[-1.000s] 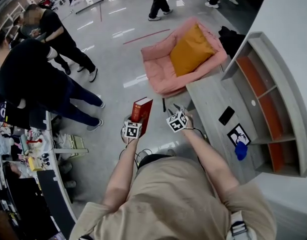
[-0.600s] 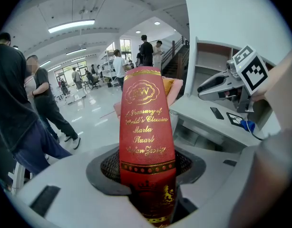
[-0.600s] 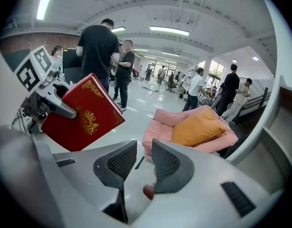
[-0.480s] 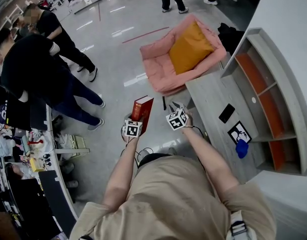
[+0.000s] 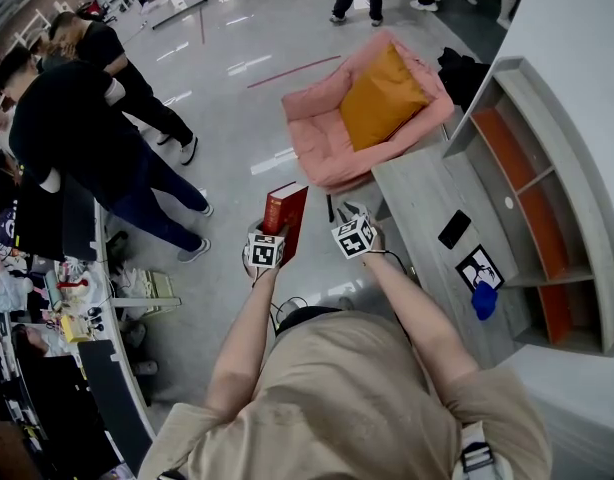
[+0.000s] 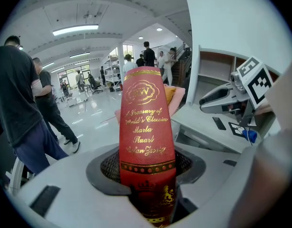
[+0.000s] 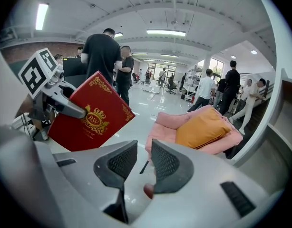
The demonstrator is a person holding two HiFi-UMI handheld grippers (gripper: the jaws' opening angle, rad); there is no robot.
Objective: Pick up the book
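Holding the book [image 6: 147,127] tight, the left gripper [image 6: 147,171] has its two jaws pressed on the low end of the book, one on each side. The pads are black and bumpy like a net. The book is red and hard, shaped like a flat box, with a rough cover and shiny gold letters down its back. On the front cover there is a gold crown, which shows in the right gripper view [image 7: 91,115].

From the head view, the book [image 5: 285,211] sticks up and away out of the left gripper [image 5: 271,240]. It is up in the air over the floor [image 5: 237,118], not lying on anything. The right gripper [image 5: 345,213] is just beside the book on its right and does not touch it. Its jaws [image 7: 139,161] are a little bit apart, with nothing between them.

The floor is grey, smooth and shiny. A soft pink chair [image 5: 322,133] with an orange cushion [image 5: 382,98] sits past the book. The edge of a flat grey desk [image 5: 417,198] is near the right gripper, with a black phone [image 5: 453,230] lying on it. People in dark clothes [image 5: 77,138] stand well apart on the left. Bare floor lies between them and the book.
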